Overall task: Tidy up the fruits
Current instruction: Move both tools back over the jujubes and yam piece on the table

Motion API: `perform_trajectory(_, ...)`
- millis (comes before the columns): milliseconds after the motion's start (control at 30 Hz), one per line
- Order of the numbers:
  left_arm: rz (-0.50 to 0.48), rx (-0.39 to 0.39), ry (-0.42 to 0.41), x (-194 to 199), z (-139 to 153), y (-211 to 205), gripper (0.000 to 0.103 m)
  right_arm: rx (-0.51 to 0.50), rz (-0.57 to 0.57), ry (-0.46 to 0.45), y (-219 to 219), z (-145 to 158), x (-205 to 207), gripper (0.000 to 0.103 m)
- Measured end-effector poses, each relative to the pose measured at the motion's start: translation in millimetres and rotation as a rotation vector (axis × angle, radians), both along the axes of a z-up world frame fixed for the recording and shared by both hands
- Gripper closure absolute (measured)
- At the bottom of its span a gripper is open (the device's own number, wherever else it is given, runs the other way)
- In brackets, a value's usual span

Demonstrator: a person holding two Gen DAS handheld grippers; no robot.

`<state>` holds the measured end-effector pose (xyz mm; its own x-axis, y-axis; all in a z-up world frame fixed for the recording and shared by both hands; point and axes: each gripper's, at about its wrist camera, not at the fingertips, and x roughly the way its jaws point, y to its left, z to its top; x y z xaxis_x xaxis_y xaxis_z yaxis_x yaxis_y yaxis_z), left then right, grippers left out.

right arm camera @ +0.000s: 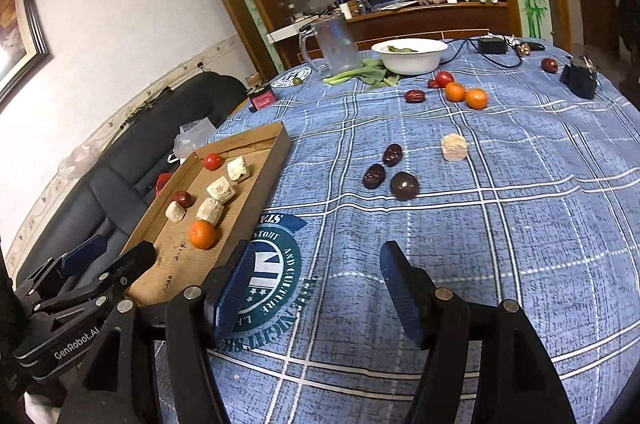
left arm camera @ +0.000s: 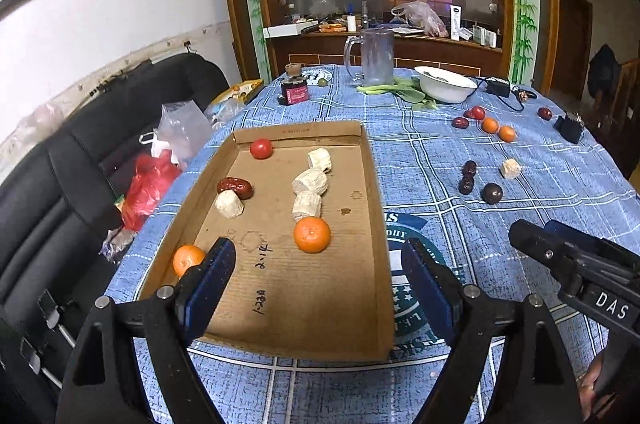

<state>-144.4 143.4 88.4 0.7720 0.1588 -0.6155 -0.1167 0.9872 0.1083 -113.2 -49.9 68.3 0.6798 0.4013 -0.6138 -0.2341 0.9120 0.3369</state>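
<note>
Now both tools hover spread and empty: left tool [left arm camera: 318, 266] over the tray's [left arm camera: 376, 224] near end, right tool [right arm camera: 316, 282] over bare blue cloth [right arm camera: 520, 224] beside it. The tray's long axis runs from the counter's near edge toward the far edge; it holds oranges [left arm camera: 312, 234], pale chunks [left arm camera: 310, 181], a date and a tomato. Loose fruit [right arm camera: 404, 185] lies mid-counter, well apart, with open cloth between. A bowl [right arm camera: 408, 56] and jug sit at the far edge.

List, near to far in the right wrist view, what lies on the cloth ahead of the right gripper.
Right gripper → round dark fruit → pale chunk → two oranges → red tomato → white bowl.
</note>
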Motion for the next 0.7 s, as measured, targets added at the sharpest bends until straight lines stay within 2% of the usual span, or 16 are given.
perform_trajectory(400, -0.008, 0.046, -0.001, -5, 1, -18, 0.019, 0.027, -0.028, 0.008, -19, -3, -6, 0.032)
perform_trajectory(700, -0.012, 0.053, 0.015, -1, -4, -20, 0.019, 0.035, -0.031, 0.027, -22, -9, -3, 0.031)
